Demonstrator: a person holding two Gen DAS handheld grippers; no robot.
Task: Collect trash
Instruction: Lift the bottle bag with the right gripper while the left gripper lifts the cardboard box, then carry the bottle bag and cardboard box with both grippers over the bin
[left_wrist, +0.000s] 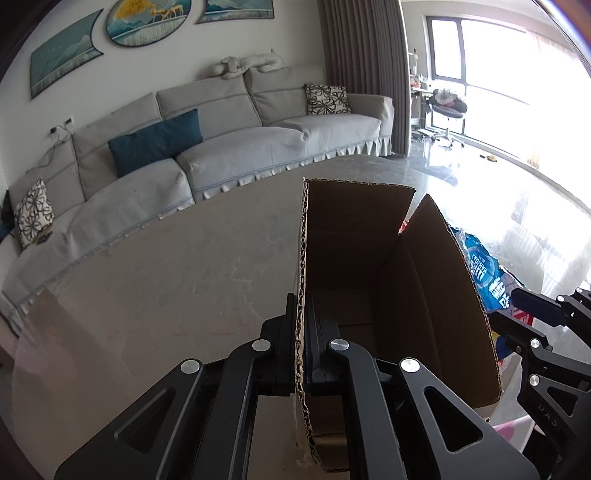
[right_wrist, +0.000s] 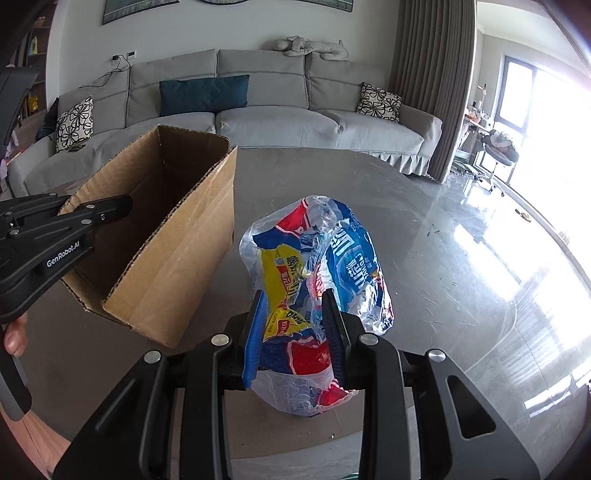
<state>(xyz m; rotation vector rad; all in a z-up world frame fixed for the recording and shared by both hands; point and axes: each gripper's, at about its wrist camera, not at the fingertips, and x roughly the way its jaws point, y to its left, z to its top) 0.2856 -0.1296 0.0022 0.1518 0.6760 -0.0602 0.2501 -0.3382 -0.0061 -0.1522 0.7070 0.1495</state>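
While the left gripper (left_wrist: 302, 325) pinches one wall of an open cardboard box (right_wrist: 166, 236) on the grey table (right_wrist: 369, 184), the right gripper (right_wrist: 293, 314) is clamped on a crumpled plastic wrapper (right_wrist: 314, 258). That wrapper hangs just right of the box, outside it.

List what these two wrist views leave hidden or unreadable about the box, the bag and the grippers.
- Cardboard box floor: right wrist view, near wall hides it; left wrist view, shadowed.
- Plastic bag contents: crumpled printed film hides them; left wrist view, box wall covers most of it.
- Bag's print: creased, unreadable.
- Right gripper contact inside the folds: unseen.
- Left gripper body: cut off by the bottom edge.
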